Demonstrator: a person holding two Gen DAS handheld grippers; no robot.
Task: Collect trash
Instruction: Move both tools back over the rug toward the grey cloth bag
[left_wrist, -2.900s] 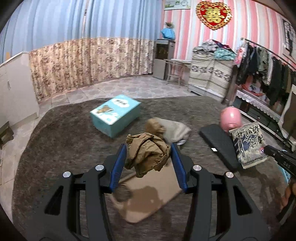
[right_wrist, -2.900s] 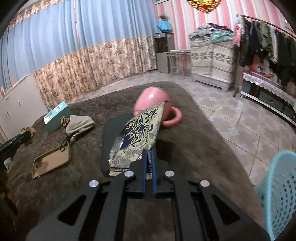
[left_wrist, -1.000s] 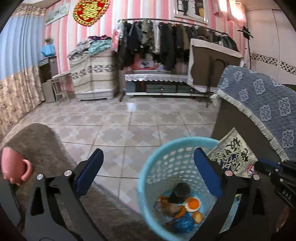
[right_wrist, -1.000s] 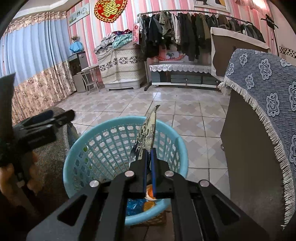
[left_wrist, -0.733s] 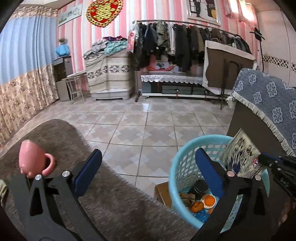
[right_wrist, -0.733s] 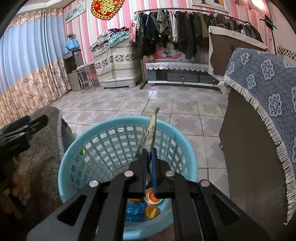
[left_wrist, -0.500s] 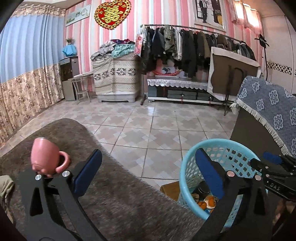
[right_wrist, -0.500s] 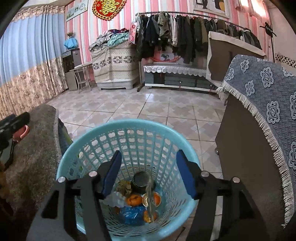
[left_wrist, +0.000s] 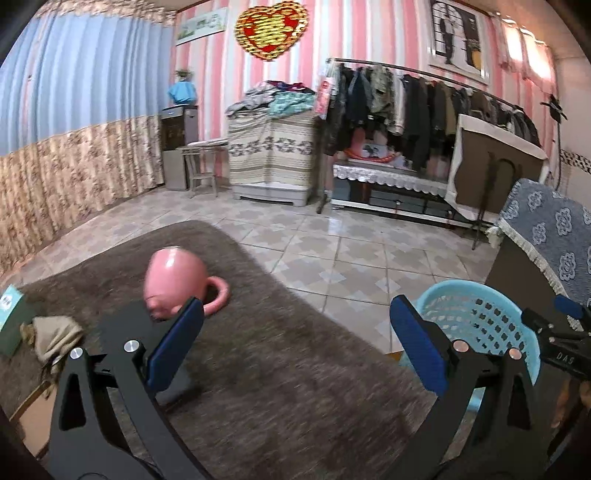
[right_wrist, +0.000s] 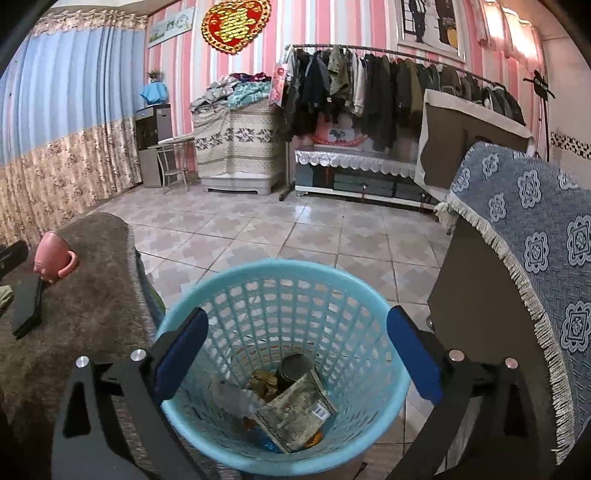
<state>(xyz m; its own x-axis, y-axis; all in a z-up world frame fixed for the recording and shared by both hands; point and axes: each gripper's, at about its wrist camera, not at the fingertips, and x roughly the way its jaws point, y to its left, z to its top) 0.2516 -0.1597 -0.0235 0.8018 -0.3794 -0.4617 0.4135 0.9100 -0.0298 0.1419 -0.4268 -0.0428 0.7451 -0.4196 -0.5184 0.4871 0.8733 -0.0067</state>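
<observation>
Teal box (left_wrist: 11, 317) cut off left

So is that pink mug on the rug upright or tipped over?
Tipped: the pink mug lies on its side on the brown rug, handle touching it.

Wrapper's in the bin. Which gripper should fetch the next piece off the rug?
Left. The left gripper is open, empty and already faces the rug; the right gripper, jaws opening, is over the basket.

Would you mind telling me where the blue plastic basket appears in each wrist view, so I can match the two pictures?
Left wrist view: the blue basket sits at lower right, partly behind the gripper's right-hand finger, beside the brown rug.
Right wrist view: the blue basket fills the lower centre, trash visible inside.
Shared landmark: the pink mug lying on the rug.
</observation>
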